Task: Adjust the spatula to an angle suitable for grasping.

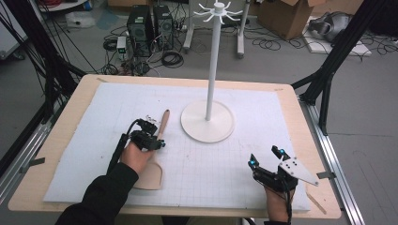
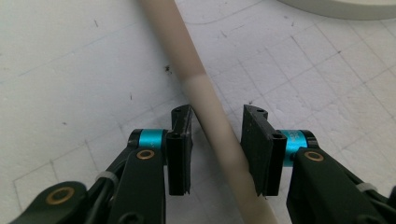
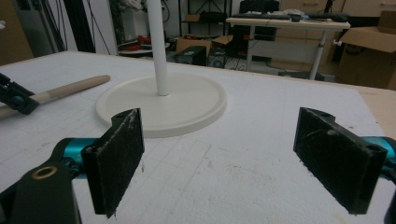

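Left gripper (image 1: 157, 136) sits low over the wooden spatula (image 1: 157, 154), which lies flat on the white gridded mat (image 1: 234, 159) left of the stand base (image 1: 207, 121), handle end pointing toward the far edge, blade end near the person's left hand (image 1: 136, 157). In the left gripper view the handle (image 2: 210, 112) runs diagonally between the two black pads (image 2: 180, 149); jaws are partly closed around it, the right pad looks touching or nearly so, a thin gap shows at the left pad, so no firm pinch yet as far as I can tell. Step in hand reads as grasping the handle. To do it well: centre the handle between the pads so both faces meet it together, square the jaws across the handle since it crosses at an angle and could roll or twist out, keep the tips just off the mat so they don't drag the foam, and close fully before lifting. Grip sits near the colour change on the handle; the blade end will likely sag, so lift slowly. Right gripper (image 1: 270, 159) rests at the near right of the mat, jaws spread wide, holding nothing, facing the white stand pole (image 3: 156, 46); keep it parked clear of the base.
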{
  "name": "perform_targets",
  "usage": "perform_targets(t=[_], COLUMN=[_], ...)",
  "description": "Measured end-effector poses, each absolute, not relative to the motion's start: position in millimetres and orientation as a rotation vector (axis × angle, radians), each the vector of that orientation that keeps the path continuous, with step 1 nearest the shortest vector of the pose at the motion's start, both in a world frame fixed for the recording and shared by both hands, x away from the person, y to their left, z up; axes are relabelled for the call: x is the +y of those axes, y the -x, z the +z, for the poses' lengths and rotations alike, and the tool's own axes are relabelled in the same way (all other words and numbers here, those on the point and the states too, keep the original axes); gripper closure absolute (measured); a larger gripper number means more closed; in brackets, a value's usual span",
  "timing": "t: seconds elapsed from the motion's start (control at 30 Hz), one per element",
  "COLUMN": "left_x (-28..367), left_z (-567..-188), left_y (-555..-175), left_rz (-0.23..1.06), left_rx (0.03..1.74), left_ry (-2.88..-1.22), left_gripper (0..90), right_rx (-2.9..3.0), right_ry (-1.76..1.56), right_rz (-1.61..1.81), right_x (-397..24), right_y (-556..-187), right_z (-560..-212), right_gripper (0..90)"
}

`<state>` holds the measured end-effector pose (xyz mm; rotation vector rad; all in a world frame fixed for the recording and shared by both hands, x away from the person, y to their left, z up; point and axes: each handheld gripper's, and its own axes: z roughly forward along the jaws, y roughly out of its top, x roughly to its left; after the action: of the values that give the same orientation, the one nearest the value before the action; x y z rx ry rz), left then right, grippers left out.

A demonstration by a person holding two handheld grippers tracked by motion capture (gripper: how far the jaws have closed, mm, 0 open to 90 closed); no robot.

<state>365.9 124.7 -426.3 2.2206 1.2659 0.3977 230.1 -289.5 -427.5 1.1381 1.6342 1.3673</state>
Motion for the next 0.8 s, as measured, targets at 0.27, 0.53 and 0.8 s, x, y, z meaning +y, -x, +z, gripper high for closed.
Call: perform_targets(t=[0.27,0.53,0.8], left_x=[130.0,152.4,165.9], left_z=[-424.3,-419.3,-412.6], left_y=[-364.3,-359.2,-351.7], left_rz=[0.414,0.369,0.371], left_rx=[1.259,1.233,1.186], left_ry=[-2.218,-2.209,-2.155], left_gripper=[77.4,77.8,78.0], right_rx=[1.639,1.623,1.629], right_ry=[-1.137,-1.156,-1.146], right_rz=[1.365,1.366,1.363], right_x=[-288.2,-293.0,-292.1], right_y=[-231.6,-229.6,-230.1], right_z=[-427.0,-428.7,-428.2], right_gripper=[15.0,15.0,15.0])
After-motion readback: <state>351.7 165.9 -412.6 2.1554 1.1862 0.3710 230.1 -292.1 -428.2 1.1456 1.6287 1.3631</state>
